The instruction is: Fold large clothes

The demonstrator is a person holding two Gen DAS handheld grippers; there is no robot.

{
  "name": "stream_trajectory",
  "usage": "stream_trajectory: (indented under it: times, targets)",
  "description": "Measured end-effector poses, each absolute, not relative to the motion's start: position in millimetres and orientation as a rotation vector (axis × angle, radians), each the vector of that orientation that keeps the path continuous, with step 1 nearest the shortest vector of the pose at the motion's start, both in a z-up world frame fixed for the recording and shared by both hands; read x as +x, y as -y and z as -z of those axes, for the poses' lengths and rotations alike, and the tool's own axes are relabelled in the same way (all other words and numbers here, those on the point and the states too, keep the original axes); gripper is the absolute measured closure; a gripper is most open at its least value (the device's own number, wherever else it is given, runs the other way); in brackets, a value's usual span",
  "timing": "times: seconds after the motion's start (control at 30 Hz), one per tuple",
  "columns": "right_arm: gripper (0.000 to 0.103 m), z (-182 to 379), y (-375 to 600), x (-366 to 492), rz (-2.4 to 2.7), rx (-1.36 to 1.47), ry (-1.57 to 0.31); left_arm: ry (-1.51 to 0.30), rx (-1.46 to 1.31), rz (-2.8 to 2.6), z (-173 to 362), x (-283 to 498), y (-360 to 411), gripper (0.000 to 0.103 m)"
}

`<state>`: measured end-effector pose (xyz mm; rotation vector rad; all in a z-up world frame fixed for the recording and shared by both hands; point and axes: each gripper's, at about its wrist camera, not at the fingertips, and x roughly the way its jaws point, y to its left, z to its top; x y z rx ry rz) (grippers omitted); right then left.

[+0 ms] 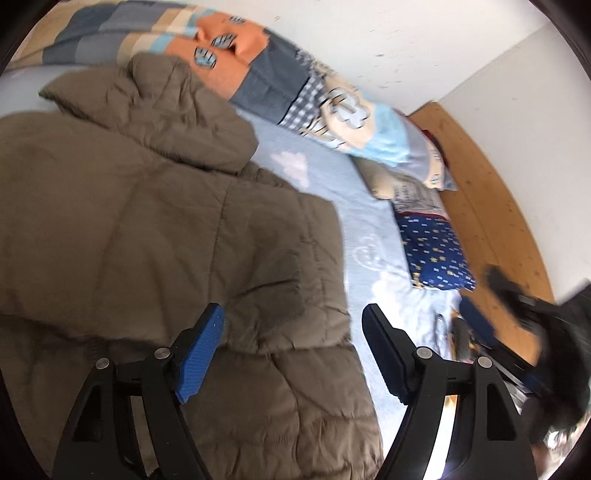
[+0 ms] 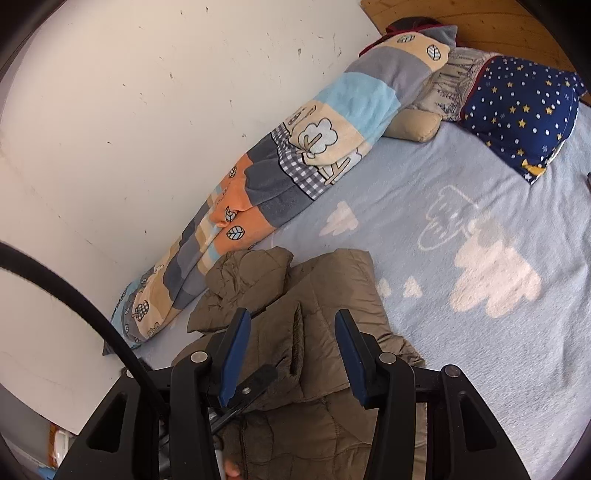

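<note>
Jacket (image 2: 325, 295) beside patchwork quilt (image 2: 295, 155), starry pillow (image 2: 517, 110) well apart.

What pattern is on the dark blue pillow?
Yellow stars and white dots on the pillow; clearest in the right wrist view.

The jacket (image 2: 310, 354) lies on the bed (image 2: 480, 332) near the rolled blanket (image 2: 280, 177), which runs along the wall (image 2: 147, 110), with the pillow (image 2: 517, 110) at the bed's far end against the headboard (image 2: 498, 22), well apart from the jacket.
</note>
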<state>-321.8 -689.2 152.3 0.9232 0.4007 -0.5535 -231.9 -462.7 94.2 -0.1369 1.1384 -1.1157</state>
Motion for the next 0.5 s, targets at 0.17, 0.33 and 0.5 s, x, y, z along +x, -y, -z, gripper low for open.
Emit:
stream_trajectory:
  times: [0.17, 0.33, 0.5]
  targets:
    - [0.051, -138.0, 685.9, -306.6, 0.524, 0.958, -0.445, -1.057, -0.101, 1.06, -111.8, -205.4, 387.3, 0.027]
    - [0.051, -125.1, 675.3, -289.1, 0.512, 0.947, -0.505, -1.049, -0.034, 0.902, -94.1, -156.3, 306.5, 0.027]
    - [0.05, -116.0, 665.0, -274.6, 0.511, 0.926, -0.542, -1.07, -0.049, 0.764, -68.1, -109.4, 265.8, 0.027]
